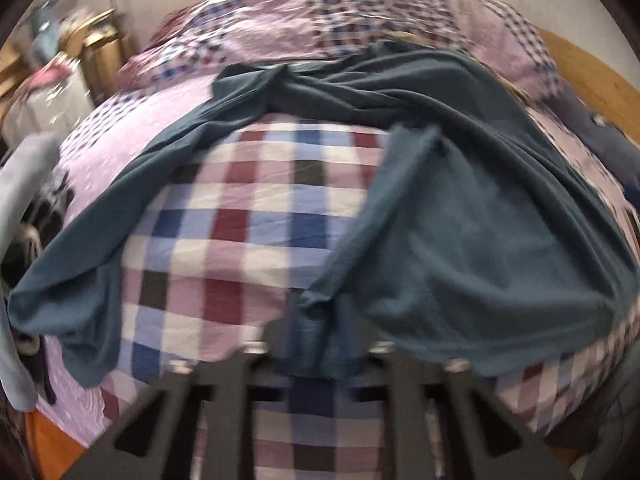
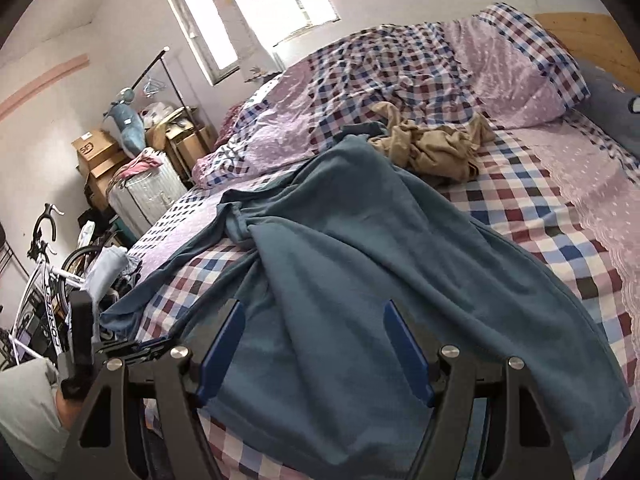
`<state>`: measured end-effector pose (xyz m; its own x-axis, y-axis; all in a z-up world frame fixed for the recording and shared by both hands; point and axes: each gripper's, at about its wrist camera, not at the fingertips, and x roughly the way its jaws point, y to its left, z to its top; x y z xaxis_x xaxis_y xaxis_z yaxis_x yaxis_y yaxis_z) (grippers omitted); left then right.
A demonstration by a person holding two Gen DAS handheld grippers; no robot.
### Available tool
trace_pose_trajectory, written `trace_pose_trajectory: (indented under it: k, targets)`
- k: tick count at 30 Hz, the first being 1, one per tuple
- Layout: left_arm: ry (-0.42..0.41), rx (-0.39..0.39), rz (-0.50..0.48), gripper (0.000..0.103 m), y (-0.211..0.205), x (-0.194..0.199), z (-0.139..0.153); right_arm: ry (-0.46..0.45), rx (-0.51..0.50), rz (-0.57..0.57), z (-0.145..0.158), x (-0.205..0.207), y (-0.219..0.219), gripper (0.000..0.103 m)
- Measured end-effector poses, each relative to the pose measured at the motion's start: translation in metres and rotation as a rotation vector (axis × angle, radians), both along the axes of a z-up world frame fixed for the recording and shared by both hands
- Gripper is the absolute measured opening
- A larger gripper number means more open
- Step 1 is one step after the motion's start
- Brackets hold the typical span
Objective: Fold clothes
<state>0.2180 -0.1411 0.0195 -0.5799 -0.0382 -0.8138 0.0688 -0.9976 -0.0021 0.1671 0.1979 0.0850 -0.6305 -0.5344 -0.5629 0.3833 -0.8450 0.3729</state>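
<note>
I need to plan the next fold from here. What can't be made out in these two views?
- Left tool: its fingertips are buried in the teal fleece garment; the left wrist view is motion-blurred.
- Teal garment's near hem: hidden behind the open right tool in the right wrist view.
- Crumpled tan garment: its type is unclear, partly behind the teal fabric.
- Checked bed sheet: its right side is cut off.

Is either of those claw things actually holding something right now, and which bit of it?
Yes: the left gripper pinches the teal garment at a bunched bit of its near edge. The right gripper is open over the cloth, holding nothing.
</note>
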Motion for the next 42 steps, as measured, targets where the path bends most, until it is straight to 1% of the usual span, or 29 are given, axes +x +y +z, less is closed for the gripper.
trace_pose_trajectory:
  k: [1, 2, 4, 5, 7, 16, 20, 22, 24, 26, 29, 32, 34, 36, 37, 39, 41, 42]
  targets:
    - [0.001, 0.006, -0.003, 0.006, 0.001, 0.001, 0.001, -0.002, -0.002, -0.006, 0.0, -0.001, 0.001, 0.076]
    - [0.005, 0.035, 0.018, 0.006, -0.004, 0.005, 0.004, -0.003, -0.005, -0.012, 0.0, -0.001, 0.003, 0.076]
    - [0.019, 0.114, 0.077, 0.005, -0.019, 0.015, 0.012, -0.004, -0.013, -0.024, 0.0, -0.001, 0.006, 0.076]
    - [0.033, 0.174, 0.115, 0.005, -0.03, 0.023, 0.017, -0.005, -0.017, -0.029, 0.0, -0.001, 0.008, 0.076]
    - [0.058, 0.254, 0.164, 0.005, -0.042, 0.034, 0.026, -0.007, -0.023, -0.042, 0.001, -0.002, 0.012, 0.076]
    - [0.093, 0.459, 0.446, 0.004, -0.099, 0.119, 0.05, 0.001, -0.051, -0.086, 0.008, -0.002, 0.032, 0.076]
    - [0.049, 0.5, 0.551, 0.004, -0.123, 0.14, 0.038, 0.019, -0.016, -0.111, 0.018, 0.0, 0.057, 0.076]
    - [0.047, 0.501, 0.559, 0.004, -0.126, 0.141, 0.034, 0.018, 0.011, -0.144, 0.022, 0.002, 0.078, 0.076]
    - [0.052, 0.483, 0.55, 0.004, -0.122, 0.141, 0.034, -0.016, 0.02, -0.193, 0.02, 0.003, 0.105, 0.076]
    - [0.048, 0.471, 0.544, 0.004, -0.12, 0.141, 0.032, -0.075, 0.012, -0.227, 0.013, 0.003, 0.128, 0.076]
    - [0.051, 0.481, 0.546, 0.005, -0.121, 0.143, 0.031, -0.17, 0.007, -0.265, -0.001, 0.003, 0.158, 0.076]
    - [0.049, 0.513, 0.557, 0.005, -0.127, 0.141, 0.028, -0.23, 0.068, -0.218, -0.014, 0.006, 0.162, 0.074]
    - [0.049, 0.535, 0.559, 0.005, -0.127, 0.139, 0.027, -0.265, 0.119, -0.166, -0.024, 0.011, 0.157, 0.063]
    - [0.049, 0.547, 0.559, 0.005, -0.126, 0.137, 0.027, -0.298, 0.178, -0.122, -0.034, 0.015, 0.15, 0.056]
    - [0.048, 0.55, 0.559, 0.005, -0.126, 0.136, 0.027, -0.314, 0.204, -0.101, -0.039, 0.017, 0.148, 0.047]
    - [0.046, 0.556, 0.557, 0.005, -0.124, 0.134, 0.027, -0.333, 0.223, -0.068, -0.048, 0.018, 0.142, 0.034]
    - [0.039, 0.556, 0.554, 0.005, -0.123, 0.132, 0.026, -0.334, 0.27, -0.056, -0.052, 0.018, 0.136, 0.032]
    - [0.033, 0.553, 0.553, 0.005, -0.122, 0.13, 0.026, -0.331, 0.284, -0.056, -0.053, 0.018, 0.135, 0.029]
